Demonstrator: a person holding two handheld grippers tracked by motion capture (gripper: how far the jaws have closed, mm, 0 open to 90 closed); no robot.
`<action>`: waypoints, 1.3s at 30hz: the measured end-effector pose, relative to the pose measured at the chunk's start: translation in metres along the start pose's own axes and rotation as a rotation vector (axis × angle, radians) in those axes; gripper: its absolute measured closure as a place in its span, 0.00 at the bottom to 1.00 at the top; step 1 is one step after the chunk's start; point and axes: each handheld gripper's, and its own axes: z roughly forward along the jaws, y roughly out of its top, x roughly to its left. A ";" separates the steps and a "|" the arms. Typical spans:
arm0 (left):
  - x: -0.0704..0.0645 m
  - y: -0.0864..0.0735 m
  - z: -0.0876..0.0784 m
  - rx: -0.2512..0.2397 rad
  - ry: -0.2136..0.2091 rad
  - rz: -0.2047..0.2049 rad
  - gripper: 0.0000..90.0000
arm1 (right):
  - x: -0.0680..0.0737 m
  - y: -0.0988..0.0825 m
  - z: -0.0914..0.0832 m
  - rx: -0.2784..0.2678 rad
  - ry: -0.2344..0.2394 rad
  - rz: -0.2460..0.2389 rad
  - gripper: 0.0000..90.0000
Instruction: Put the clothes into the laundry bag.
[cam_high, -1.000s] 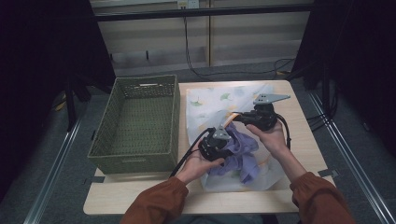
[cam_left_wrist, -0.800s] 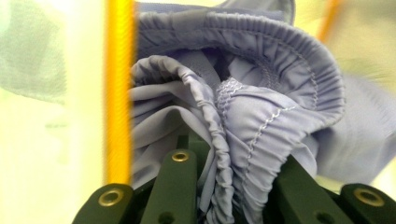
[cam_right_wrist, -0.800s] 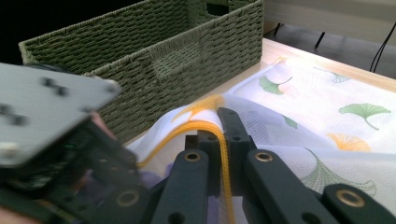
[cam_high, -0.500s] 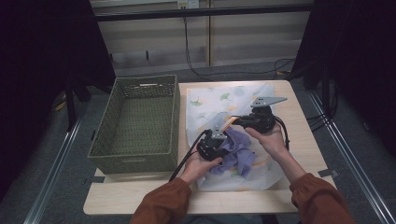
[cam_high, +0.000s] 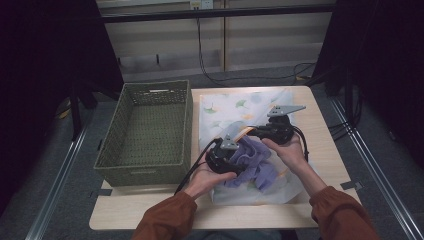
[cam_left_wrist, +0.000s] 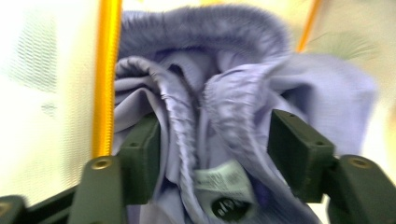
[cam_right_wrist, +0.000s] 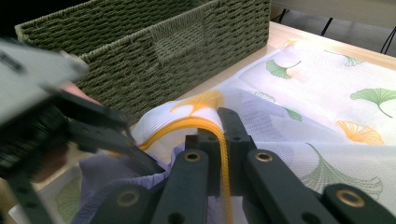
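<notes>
A crumpled lilac garment (cam_high: 257, 165) lies at the mouth of a white mesh bag (cam_high: 240, 105) printed with ginkgo leaves. My left gripper (cam_high: 239, 151) points into that mouth. Its jaws have just been opening and now stand apart, with the lilac garment (cam_left_wrist: 243, 93) and its label bunched loosely between the pads (cam_left_wrist: 299, 149). The bag's yellow edge (cam_left_wrist: 105, 70) runs past the left jaw. My right gripper (cam_right_wrist: 219, 135) is shut on that yellow edge (cam_right_wrist: 187, 123) and lifts it off the table, just beyond my left gripper (cam_right_wrist: 140, 161).
A deep green woven basket (cam_high: 112, 145) stands on the left half of the table, close beside the bag, and its wall (cam_right_wrist: 140, 46) rises right behind both grippers. Cables lie on the floor beyond the table's far edge.
The left gripper's jaws have spread apart around the garment, and that hand has edged slightly left. The right gripper has kept its hold on the yellow edge in the same place.
</notes>
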 end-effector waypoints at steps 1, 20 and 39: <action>-0.002 0.000 -0.005 -0.004 0.007 0.002 0.39 | 0.000 0.000 0.000 0.003 0.000 0.003 0.99; -0.011 -0.039 -0.029 0.009 0.015 0.076 0.31 | -0.001 -0.002 0.000 0.011 -0.002 -0.003 0.99; -0.015 -0.052 0.001 0.129 -0.012 0.150 0.26 | 0.001 -0.003 0.004 0.023 0.008 -0.020 0.99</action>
